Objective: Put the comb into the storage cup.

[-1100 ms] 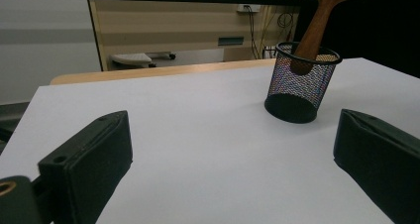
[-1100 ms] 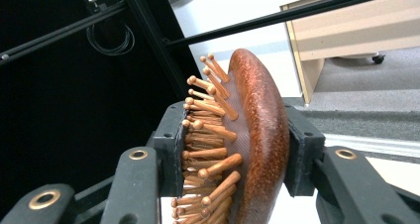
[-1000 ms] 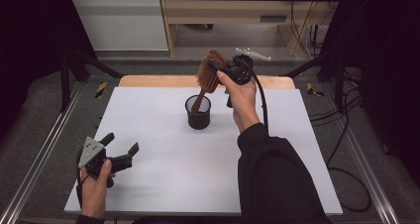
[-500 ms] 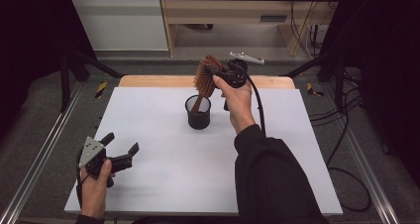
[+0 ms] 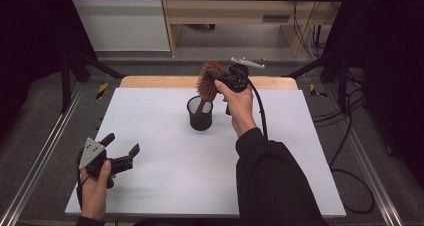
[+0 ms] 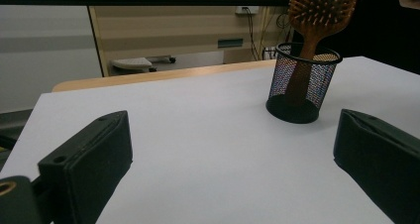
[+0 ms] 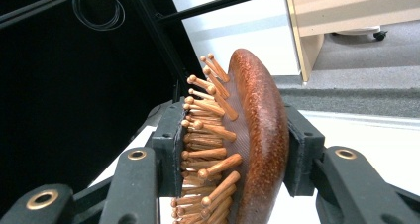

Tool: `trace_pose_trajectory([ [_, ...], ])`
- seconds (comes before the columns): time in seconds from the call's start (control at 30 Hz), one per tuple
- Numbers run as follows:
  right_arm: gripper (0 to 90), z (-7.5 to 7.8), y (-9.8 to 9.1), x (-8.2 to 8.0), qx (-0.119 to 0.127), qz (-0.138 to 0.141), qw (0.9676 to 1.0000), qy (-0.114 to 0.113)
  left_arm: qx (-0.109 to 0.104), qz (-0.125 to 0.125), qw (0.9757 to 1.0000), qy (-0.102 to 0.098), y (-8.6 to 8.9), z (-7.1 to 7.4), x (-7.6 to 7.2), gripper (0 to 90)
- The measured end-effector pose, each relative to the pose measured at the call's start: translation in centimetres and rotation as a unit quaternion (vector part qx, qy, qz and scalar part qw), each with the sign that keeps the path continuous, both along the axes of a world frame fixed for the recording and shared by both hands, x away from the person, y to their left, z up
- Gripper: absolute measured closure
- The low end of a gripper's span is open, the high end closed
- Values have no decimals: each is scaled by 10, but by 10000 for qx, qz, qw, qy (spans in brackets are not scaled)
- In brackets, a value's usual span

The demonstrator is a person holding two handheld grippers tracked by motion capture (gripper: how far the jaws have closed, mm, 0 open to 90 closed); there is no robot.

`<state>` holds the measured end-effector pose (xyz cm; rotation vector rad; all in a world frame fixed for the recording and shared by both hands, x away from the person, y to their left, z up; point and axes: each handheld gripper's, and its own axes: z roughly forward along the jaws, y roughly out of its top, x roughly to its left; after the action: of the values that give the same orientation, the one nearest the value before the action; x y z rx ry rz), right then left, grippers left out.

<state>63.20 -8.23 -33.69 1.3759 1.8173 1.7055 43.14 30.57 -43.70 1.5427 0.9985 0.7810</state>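
Observation:
A wooden paddle hairbrush (image 5: 206,84) stands handle-down in a black mesh cup (image 5: 200,114) at the table's far middle. My right gripper (image 5: 216,78) is shut on the brush's head. In the right gripper view the jaws clamp the brush (image 7: 252,135), one pad against its bristles and the other against its smooth back. My left gripper (image 5: 121,153) rests near the front left of the white table (image 5: 165,176), open with nothing between its jaws. From the left gripper view the cup (image 6: 303,85) and brush (image 6: 317,16) stand ahead to the right.
A wooden strip (image 5: 150,81) runs along the table's far edge. Metal rails (image 5: 40,156) flank the table, and cables (image 5: 350,151) lie on the floor at the right. A wooden desk (image 5: 235,11) stands behind.
The right gripper has sunk a little with the brush, and the handle now reaches deeper into the cup. The left gripper has stayed where it was.

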Motion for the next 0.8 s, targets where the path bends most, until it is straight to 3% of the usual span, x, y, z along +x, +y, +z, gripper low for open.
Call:
trace_pose_trajectory([
  [0.8,521,-8,10,4,-69,98,9999,59,1,-50,10000,31,-2,0,0,20],
])
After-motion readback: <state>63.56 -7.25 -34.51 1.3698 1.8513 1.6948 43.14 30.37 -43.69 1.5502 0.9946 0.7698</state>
